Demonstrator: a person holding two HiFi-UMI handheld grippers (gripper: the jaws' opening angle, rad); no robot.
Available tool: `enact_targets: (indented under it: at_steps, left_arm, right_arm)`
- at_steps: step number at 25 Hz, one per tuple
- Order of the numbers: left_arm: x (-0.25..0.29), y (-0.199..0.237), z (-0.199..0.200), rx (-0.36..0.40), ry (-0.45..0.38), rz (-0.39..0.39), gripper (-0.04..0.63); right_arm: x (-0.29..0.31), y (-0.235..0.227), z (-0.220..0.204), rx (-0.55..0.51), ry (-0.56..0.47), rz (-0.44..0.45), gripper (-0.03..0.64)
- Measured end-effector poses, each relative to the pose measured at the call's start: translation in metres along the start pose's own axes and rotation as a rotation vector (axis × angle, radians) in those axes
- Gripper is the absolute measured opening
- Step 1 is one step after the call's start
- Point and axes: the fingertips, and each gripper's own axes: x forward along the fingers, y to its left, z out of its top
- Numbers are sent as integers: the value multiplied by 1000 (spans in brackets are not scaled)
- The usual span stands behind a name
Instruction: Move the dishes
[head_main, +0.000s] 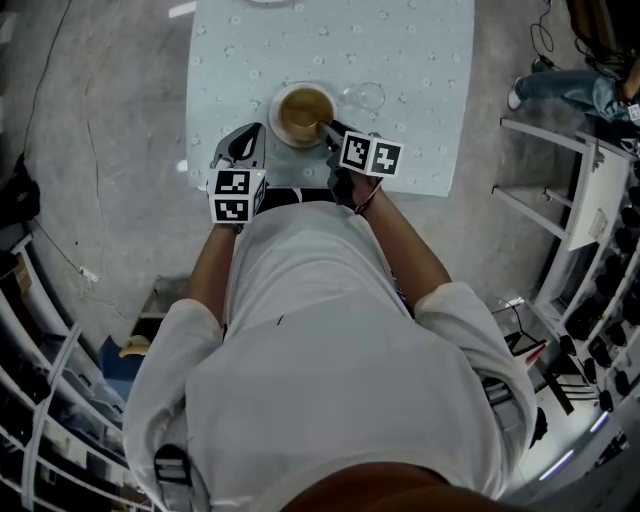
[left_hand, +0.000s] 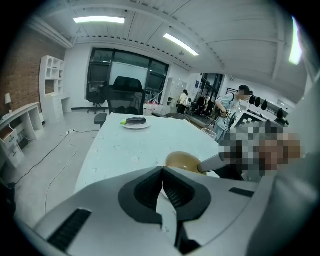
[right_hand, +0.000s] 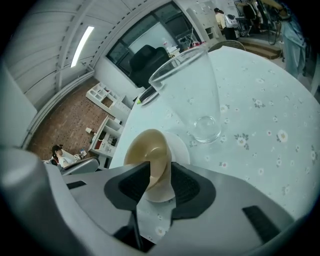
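Head view: the table (head_main: 420, 60) has its near edge right in front of the person (head_main: 320, 330). The bowl (head_main: 305, 115) sits on a plate (head_main: 274, 104) close to that edge, about midway between the 2 side edges. A glass (head_main: 368, 97) stands just beside it on the right. Bare cloth lies open to the left and beyond. The bowl is round, so no long axis, and its mouth faces up. The left gripper (head_main: 240, 148) is just left of the bowl and clear of it. The right gripper (head_main: 328, 130) reaches onto the bowl's right rim.

Left gripper view: the left gripper (left_hand: 161, 172) has its 2 jaws closed tip to tip with nothing between them. The bowl (left_hand: 181, 161) lies just past the tips, a little right, with a jaw of the right gripper (left_hand: 212, 162) on its rim. Open table runs on to a far plate (left_hand: 135, 125) with a dark long thing on it.

Right gripper view: the right gripper (right_hand: 157, 172) straddles the bowl's (right_hand: 147, 147) wall, 1 jaw inside and 1 outside, and both pads look to be against it. In this rolled view the mouth faces picture left. The plate (right_hand: 181, 147) shows behind the bowl, and the glass (right_hand: 192, 85) stands upright just past it. Bare cloth spreads to the right.
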Motion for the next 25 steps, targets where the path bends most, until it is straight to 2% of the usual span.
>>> enact_targets:
  at_steps: [3, 13, 25]
  left_arm:
    - [-2, 0, -2, -7, 1, 2, 20]
    - [-9, 10, -15, -8, 14, 32, 20]
    - [-29, 24, -19, -49, -13, 66, 20]
  right_arm:
    - [1, -4, -2, 6, 7, -25, 118]
    - [5, -5, -4, -21, 21, -67, 8]
    - [2, 31, -4, -94, 22, -2, 11]
